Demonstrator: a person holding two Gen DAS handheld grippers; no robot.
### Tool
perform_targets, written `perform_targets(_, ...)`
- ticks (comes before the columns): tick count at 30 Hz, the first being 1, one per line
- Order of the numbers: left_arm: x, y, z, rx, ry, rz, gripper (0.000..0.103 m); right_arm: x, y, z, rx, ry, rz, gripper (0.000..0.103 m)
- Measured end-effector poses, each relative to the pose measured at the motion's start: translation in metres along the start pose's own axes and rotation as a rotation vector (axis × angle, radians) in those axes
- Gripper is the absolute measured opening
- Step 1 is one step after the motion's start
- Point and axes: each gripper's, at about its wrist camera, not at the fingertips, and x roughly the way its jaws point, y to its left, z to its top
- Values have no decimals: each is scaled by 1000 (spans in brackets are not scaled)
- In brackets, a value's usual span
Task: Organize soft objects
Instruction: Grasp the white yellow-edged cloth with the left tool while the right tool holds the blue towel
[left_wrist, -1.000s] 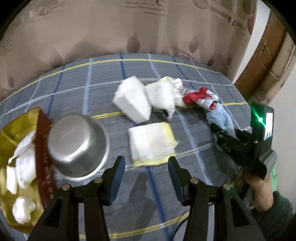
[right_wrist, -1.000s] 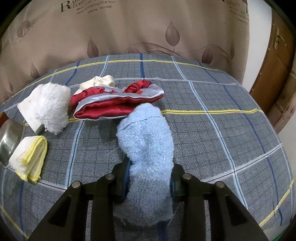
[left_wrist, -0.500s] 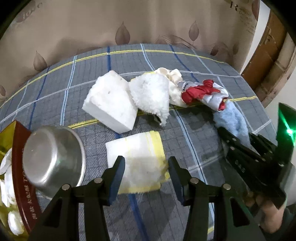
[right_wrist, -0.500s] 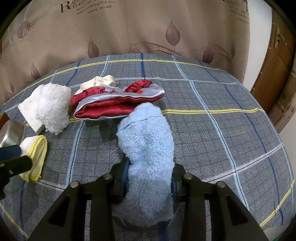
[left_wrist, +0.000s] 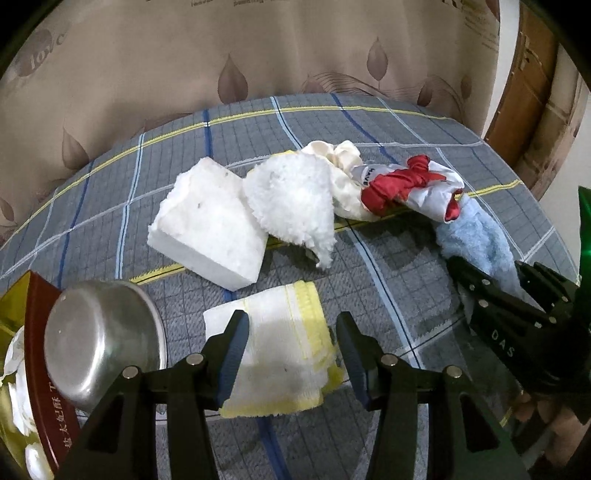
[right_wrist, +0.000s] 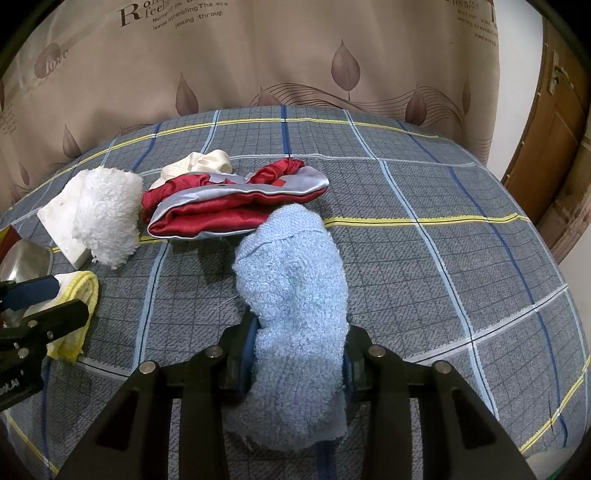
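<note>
A folded white cloth with yellow edges (left_wrist: 280, 332) lies on the grey plaid cover. My left gripper (left_wrist: 291, 354) hangs open just over it, one finger near each side edge, and the pads do not press on it. This gripper shows in the right wrist view as the left gripper (right_wrist: 48, 301) at the left edge. My right gripper (right_wrist: 299, 343) is shut on a fluffy light-blue cloth (right_wrist: 291, 277), whose far end rests on the cover. In the left wrist view, the right gripper (left_wrist: 487, 273) and blue cloth (left_wrist: 476, 236) are at right.
Behind lie a white foam block (left_wrist: 210, 225), a white fluffy cloth (left_wrist: 295, 199), a cream fabric bundle (left_wrist: 343, 158) and a red-and-silver satin cloth (left_wrist: 406, 181). A steel bowl (left_wrist: 92, 339) leans on a gold and red tin (left_wrist: 40, 369) at left. A curtain hangs behind; a wooden door (right_wrist: 554, 147) stands right.
My left gripper moved right and down, from beside the steel bowl to over the folded white-yellow cloth. The right gripper and its blue cloth stayed put.
</note>
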Motion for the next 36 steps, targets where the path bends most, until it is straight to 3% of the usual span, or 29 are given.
perform_targets(10, 3, 5, 6, -23, 8, -13, 50, 0, 1, 0, 0, 1, 5, 36)
perform_targets(19, -6, 26, 4, -111, 35, -133, 52, 1, 2, 0, 1, 3, 4, 37)
perform_targets(27, -9, 35, 5, -161, 62, -81, 57, 1, 1, 1, 2, 3, 5, 37)
perform_targets(36, 0, 26, -1, -109, 48, -6, 67, 1, 3, 1, 2, 3, 11, 39)
